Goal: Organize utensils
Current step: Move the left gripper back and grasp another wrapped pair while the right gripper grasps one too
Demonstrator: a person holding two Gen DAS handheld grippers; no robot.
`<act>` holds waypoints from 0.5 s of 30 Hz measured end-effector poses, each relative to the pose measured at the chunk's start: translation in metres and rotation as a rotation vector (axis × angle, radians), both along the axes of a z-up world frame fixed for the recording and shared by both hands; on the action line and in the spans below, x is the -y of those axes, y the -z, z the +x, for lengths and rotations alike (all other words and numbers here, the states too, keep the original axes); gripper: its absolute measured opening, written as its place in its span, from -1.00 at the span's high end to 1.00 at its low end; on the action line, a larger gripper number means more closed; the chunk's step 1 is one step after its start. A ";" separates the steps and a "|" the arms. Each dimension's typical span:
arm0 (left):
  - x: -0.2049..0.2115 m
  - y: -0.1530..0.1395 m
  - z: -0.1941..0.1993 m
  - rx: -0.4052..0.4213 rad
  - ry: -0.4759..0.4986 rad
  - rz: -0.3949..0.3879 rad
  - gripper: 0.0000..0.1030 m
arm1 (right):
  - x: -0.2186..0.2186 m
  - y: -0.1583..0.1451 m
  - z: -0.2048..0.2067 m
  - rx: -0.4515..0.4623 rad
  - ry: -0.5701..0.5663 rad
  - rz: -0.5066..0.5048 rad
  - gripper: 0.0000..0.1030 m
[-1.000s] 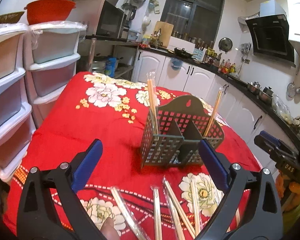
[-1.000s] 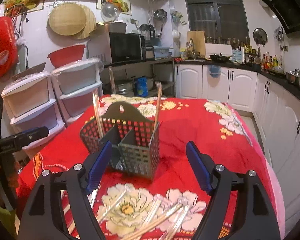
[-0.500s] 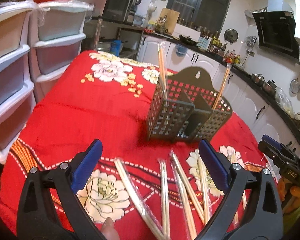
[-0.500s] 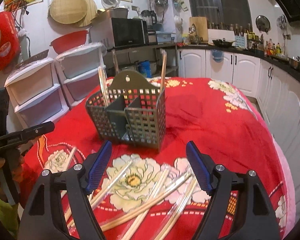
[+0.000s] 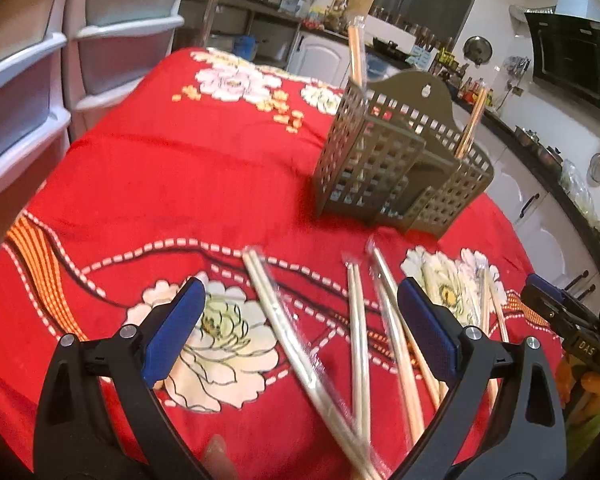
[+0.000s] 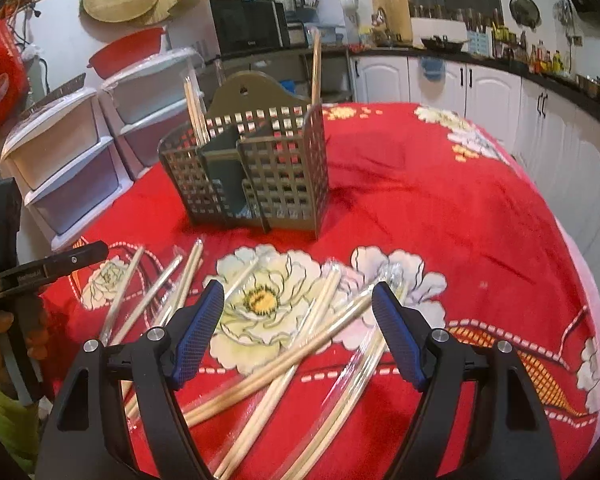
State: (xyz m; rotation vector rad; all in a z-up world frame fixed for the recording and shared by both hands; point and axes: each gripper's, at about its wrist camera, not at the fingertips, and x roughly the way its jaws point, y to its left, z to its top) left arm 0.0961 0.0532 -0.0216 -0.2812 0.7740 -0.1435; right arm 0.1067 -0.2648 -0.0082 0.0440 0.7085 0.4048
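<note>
Red floral tablecloth carries a slotted utensil holder; left gripper, fingers apart, hovers over wrapped chopsticks. Right view: right gripper, fingers apart, over chopsticks near the holder.

A grey-green lattice holder with inner dividers and an arched back stands upright on the red flowered worktop. Two wrapped chopstick pairs stand in it — one at its left end, one at its right. More wrapped chopsticks lie scattered, some crossing, in front of it.
</note>
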 end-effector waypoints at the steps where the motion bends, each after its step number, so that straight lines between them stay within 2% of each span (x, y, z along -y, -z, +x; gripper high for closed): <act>1: -0.001 0.003 0.000 -0.008 0.001 -0.006 -0.71 | 0.000 0.002 0.000 -0.007 -0.002 0.001 -0.43; 4: -0.001 0.011 0.001 -0.034 0.013 -0.027 -0.58 | 0.000 0.009 0.001 -0.038 -0.007 0.005 -0.40; 9: 0.001 0.024 0.006 -0.083 0.037 -0.062 -0.18 | 0.002 0.022 0.008 -0.111 -0.001 0.025 -0.25; 11: 0.002 0.031 0.008 -0.107 0.044 -0.074 -0.08 | 0.005 0.027 0.012 -0.144 0.012 0.036 -0.17; 15: 0.001 0.035 0.015 -0.136 0.043 -0.075 -0.04 | 0.009 0.038 0.028 -0.230 0.039 0.068 -0.09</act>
